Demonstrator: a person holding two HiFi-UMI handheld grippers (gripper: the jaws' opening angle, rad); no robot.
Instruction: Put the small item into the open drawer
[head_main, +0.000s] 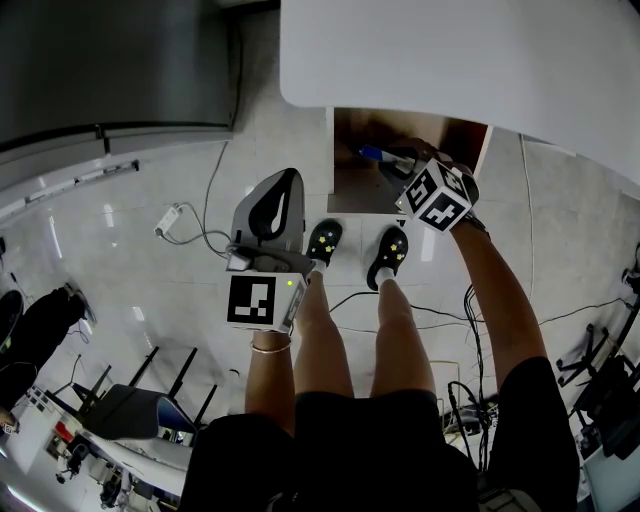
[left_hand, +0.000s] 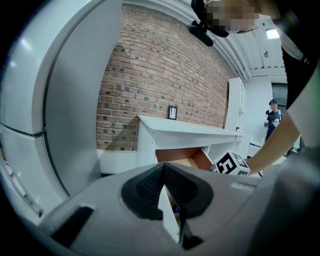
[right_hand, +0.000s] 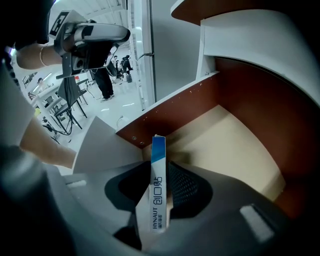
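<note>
The small item is a thin white and blue box, standing upright between the jaws of my right gripper. The jaws stand wide, and the box leans on the right pad without being pinched. It hangs over the pale floor of the open brown drawer. From the head view, the right gripper reaches into the drawer, and the box's blue end pokes out. My left gripper hovers over the floor left of the drawer, shut and empty, and points toward the desk.
The white desk top overhangs the drawer. A grey cabinet stands at the back left. Cables trail over the glossy floor, and the person's feet stand just before the drawer. Another person stands far off.
</note>
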